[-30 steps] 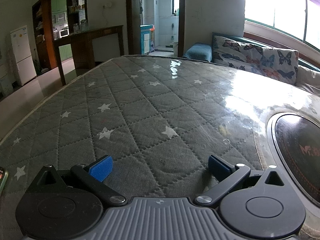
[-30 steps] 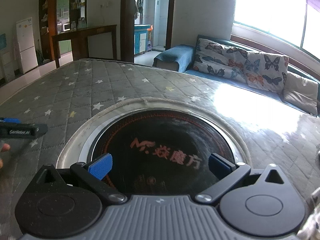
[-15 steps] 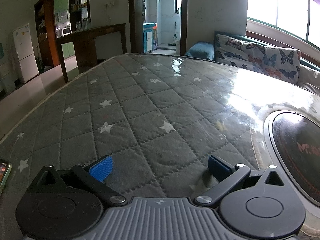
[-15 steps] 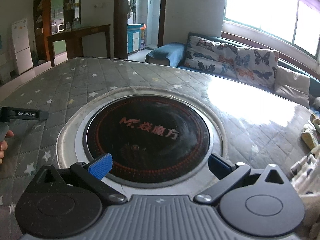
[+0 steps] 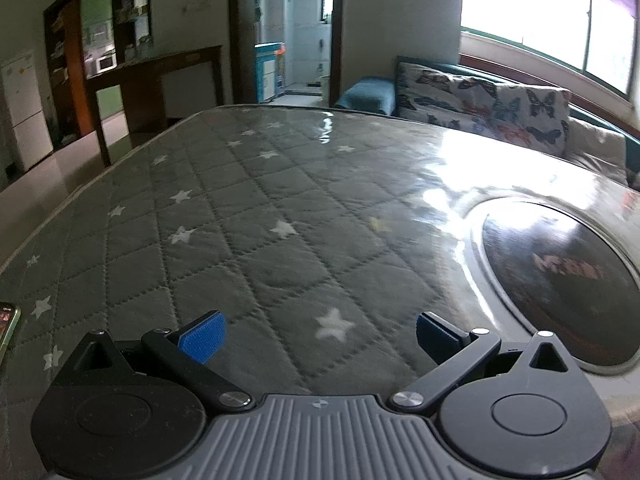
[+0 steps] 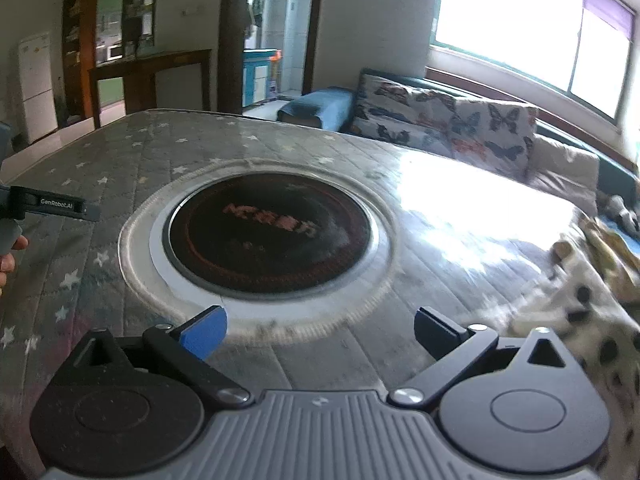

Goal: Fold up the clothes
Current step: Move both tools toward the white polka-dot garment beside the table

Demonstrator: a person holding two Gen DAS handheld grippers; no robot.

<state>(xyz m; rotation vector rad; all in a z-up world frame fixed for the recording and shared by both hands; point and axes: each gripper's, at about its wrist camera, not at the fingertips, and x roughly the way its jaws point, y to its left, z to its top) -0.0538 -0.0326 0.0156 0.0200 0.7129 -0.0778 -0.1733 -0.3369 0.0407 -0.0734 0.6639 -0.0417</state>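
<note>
Your left gripper (image 5: 318, 334) hovers low over a grey quilted table cover (image 5: 248, 216) printed with white stars, its two blue-padded fingers spread wide with nothing between them. Your right gripper (image 6: 318, 330) is likewise spread wide and empty, held over the same cover just in front of a round black induction cooktop (image 6: 264, 236) set into the table, ringed in white and marked with red lettering. The clothes to fold, a pale garment with dark spots (image 6: 576, 300), lie crumpled at the right edge of the right wrist view, on the table beside the right finger but not touching it. At the far left of that view you can see the side of the other gripper and a few fingertips (image 6: 12, 252) of your hand around its handle. A phone (image 5: 6, 326) peeks in at the left edge of the left wrist view. Behind the table stands a sofa with butterfly-print cushions (image 6: 444, 120) under a bright window.
</note>
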